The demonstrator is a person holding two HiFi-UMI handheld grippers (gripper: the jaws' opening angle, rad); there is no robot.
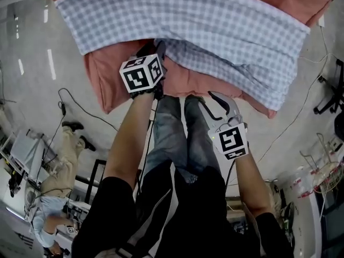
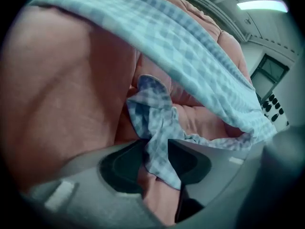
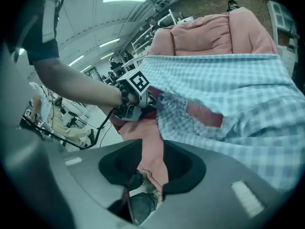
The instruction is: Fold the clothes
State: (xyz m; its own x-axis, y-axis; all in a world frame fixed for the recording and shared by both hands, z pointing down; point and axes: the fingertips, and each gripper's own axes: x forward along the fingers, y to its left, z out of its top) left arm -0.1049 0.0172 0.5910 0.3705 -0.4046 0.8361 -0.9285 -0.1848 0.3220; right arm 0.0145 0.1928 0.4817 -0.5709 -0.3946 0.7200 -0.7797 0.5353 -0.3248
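Note:
A blue-and-white checked garment (image 1: 215, 26) lies spread over a salmon-pink cloth (image 1: 113, 74) that covers the table. My left gripper (image 1: 155, 50) is at the garment's near edge, where a bunched fold hangs. In the left gripper view a strip of the checked garment (image 2: 157, 128) and some pink cloth (image 2: 62, 89) lie loosely in the gap of that gripper (image 2: 159, 161), whose jaws stand apart. My right gripper (image 1: 220, 105) hangs just off the table's near edge, jaws apart. Pink cloth (image 3: 150, 147) shows in the gap of the right gripper (image 3: 150, 163); no grip on it shows.
My own legs in jeans (image 1: 177, 133) stand against the table edge between the two arms. Another person (image 1: 51, 198) is on the floor side at lower left. Cables (image 1: 80, 109) run over the floor, and a wire rack (image 1: 328, 171) stands at right.

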